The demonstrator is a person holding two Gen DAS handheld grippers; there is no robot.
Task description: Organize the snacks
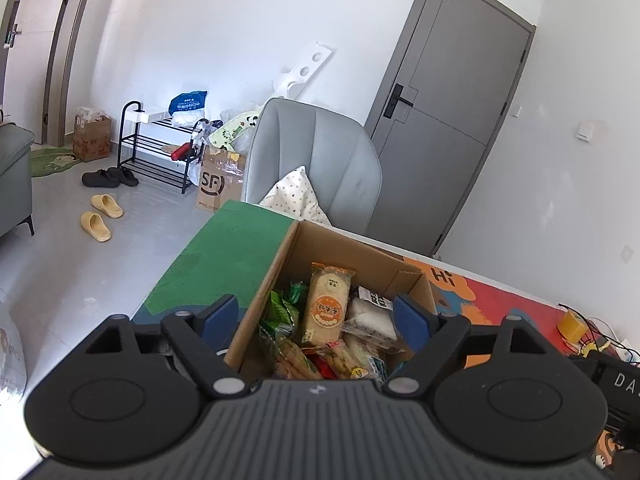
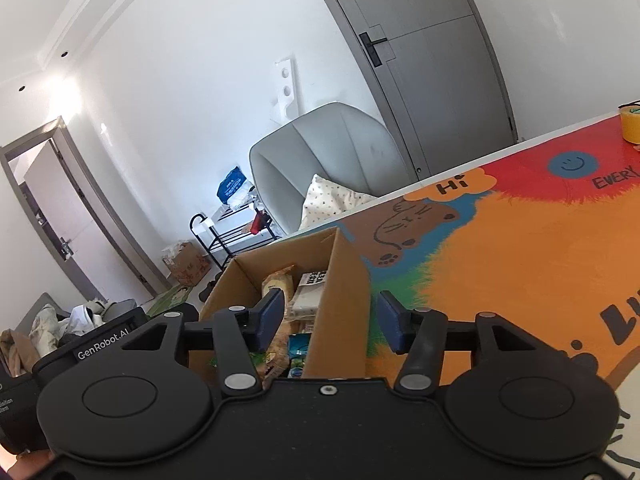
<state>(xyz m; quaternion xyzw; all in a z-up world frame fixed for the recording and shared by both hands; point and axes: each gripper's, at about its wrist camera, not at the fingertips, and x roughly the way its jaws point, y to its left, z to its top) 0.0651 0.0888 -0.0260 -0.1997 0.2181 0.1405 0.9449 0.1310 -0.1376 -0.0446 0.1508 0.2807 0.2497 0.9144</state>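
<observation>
An open cardboard box (image 1: 344, 250) stands on the table and holds several snack packs. An orange-labelled biscuit pack (image 1: 326, 304) lies on top, with a green pack (image 1: 280, 312) to its left and a white pack (image 1: 370, 314) to its right. My left gripper (image 1: 318, 318) is open and empty above the box, its blue pads spread over the snacks. In the right wrist view the box (image 2: 340, 276) is close ahead. My right gripper (image 2: 330, 322) is open and empty, its jaws astride the box's right wall.
The table has a colourful cartoon mat (image 2: 520, 248) and a green part (image 1: 224, 248) left of the box. A yellow tape roll (image 2: 632, 122) sits at the far right with cables. A grey armchair (image 1: 316, 160) with a pillow stands behind the table.
</observation>
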